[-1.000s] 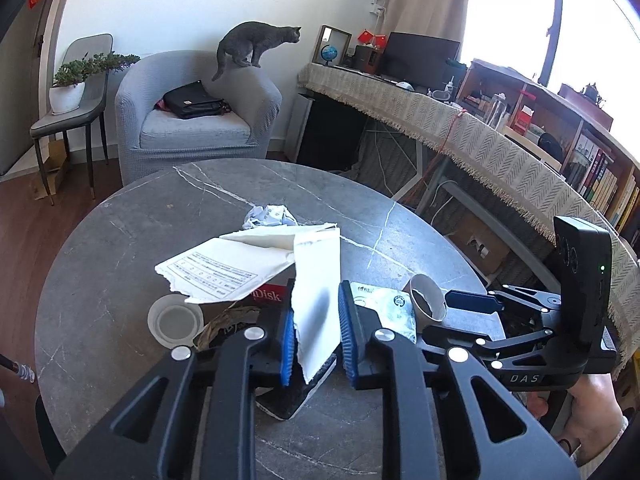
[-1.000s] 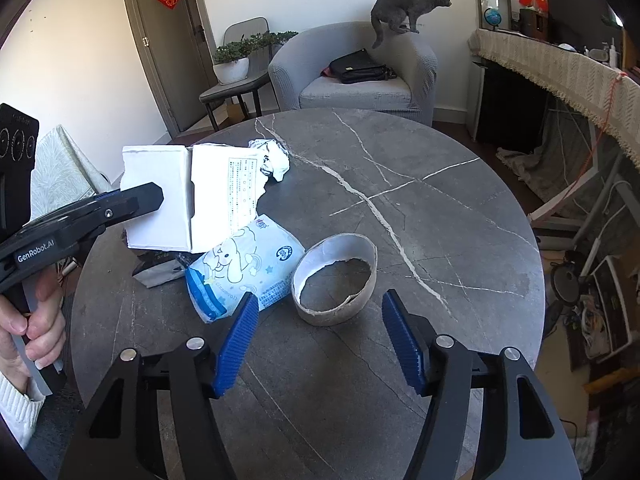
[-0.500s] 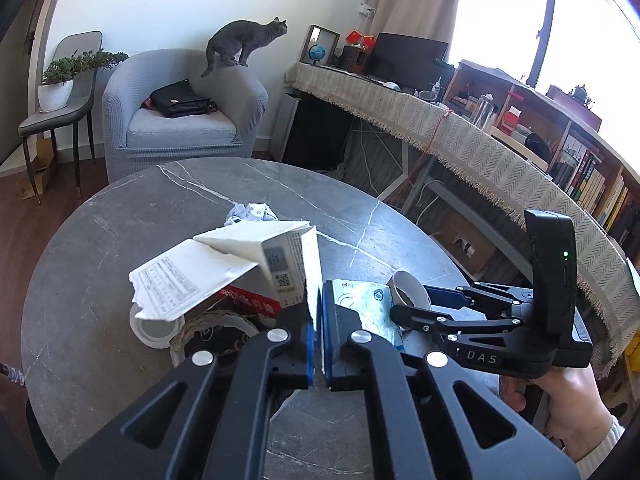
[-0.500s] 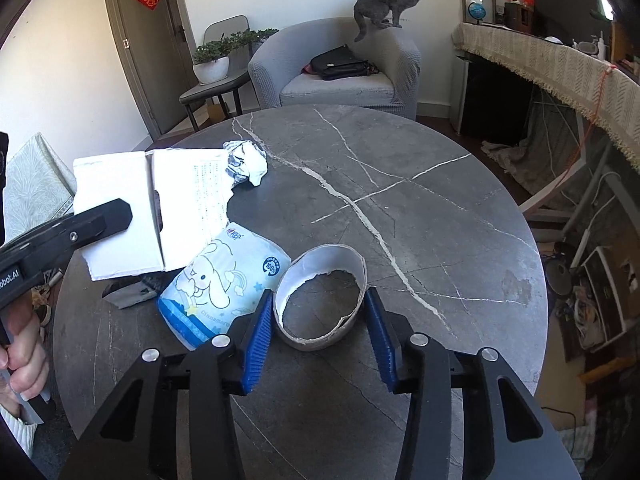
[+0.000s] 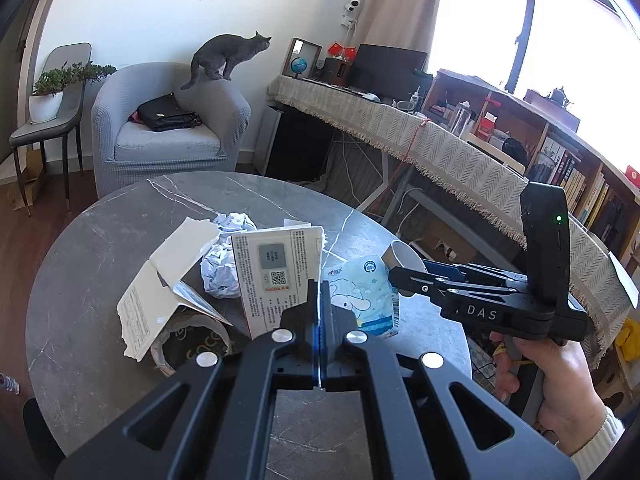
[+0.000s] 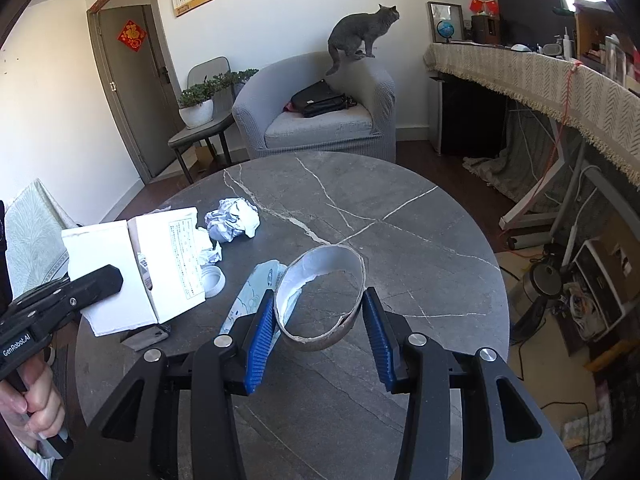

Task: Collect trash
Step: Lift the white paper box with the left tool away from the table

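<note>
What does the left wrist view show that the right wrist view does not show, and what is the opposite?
Only the left wrist view shows the QR code panel of the white carton, the bookshelf and the bright window.

Only the right wrist view shows the white bottle cap, the door and the inside of the cardboard ring.

Both show the left gripper shut on the white carton, the right gripper shut on the cardboard ring, the crumpled paper, the tissue pack, the round table and the cat.

matt grey veined stone table [image 6: 400,240], torn white cardboard box [image 6: 120,280], crumpled paper [image 6: 232,220], glossy plastic pack [image 5: 368,296].
</note>
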The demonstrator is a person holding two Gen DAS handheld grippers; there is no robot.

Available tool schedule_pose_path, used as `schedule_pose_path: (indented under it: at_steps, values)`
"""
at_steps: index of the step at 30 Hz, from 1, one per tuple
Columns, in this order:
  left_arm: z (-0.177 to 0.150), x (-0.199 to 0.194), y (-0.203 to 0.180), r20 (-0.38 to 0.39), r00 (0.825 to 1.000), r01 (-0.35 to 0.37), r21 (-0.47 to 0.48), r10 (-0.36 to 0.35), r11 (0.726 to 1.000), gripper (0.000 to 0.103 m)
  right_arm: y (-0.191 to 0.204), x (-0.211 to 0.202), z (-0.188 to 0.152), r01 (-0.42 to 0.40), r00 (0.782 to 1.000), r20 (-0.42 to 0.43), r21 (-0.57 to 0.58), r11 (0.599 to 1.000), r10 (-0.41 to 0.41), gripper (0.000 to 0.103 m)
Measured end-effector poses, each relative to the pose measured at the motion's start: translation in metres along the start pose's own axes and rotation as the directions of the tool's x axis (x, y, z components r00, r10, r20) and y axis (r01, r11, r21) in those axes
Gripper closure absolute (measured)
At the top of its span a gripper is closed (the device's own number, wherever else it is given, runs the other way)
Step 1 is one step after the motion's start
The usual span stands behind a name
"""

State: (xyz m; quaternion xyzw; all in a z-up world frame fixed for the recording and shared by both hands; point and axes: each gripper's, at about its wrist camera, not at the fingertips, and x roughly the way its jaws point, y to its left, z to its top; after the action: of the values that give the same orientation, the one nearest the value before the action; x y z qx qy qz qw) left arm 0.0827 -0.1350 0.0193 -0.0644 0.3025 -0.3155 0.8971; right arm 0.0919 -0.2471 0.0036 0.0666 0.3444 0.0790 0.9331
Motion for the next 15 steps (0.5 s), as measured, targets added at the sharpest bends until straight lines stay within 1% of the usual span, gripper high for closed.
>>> schedule_pose_path:
  at_steps: [2,3,5,9,11,13,15]
  values:
    - [-0.002,-0.009,-0.003,0.016,1.0,0.007,-0.001,-0.007,1.0,0.102,0.004,-0.006,-0.002,-0.001,1.0,0.017,-0.004,1.0,0.001,0.058]
    - [-0.002,-0.013,-0.004,0.026,1.0,0.015,-0.003,-0.015,1.0,0.102,0.006,-0.007,-0.003,-0.012,1.0,0.014,-0.005,1.0,0.012,0.058]
    - [-0.004,-0.023,-0.005,0.045,0.999,0.029,-0.008,-0.028,1.0,0.102,0.009,-0.01,-0.007,-0.006,1.0,0.021,-0.009,1.0,0.006,0.058]
    - [-0.009,-0.032,-0.008,0.041,0.999,0.022,-0.007,-0.022,1.0,0.102,0.01,-0.022,-0.011,-0.007,0.998,0.056,0.004,1.0,0.007,0.058]
    - [-0.012,-0.037,-0.009,0.037,0.999,0.019,-0.005,-0.019,1.0,0.102,0.011,-0.023,-0.013,-0.013,0.999,0.042,0.005,1.0,0.012,0.058]
    - [-0.015,-0.04,-0.011,0.029,0.999,0.014,-0.001,-0.014,1.0,0.102,0.012,-0.022,-0.017,0.018,1.0,0.024,-0.003,1.0,-0.018,0.058]
    - [-0.019,-0.045,-0.012,0.026,1.0,0.011,0.006,-0.012,1.0,0.102,0.013,-0.024,-0.021,0.069,0.997,0.023,-0.021,0.997,-0.069,0.058]
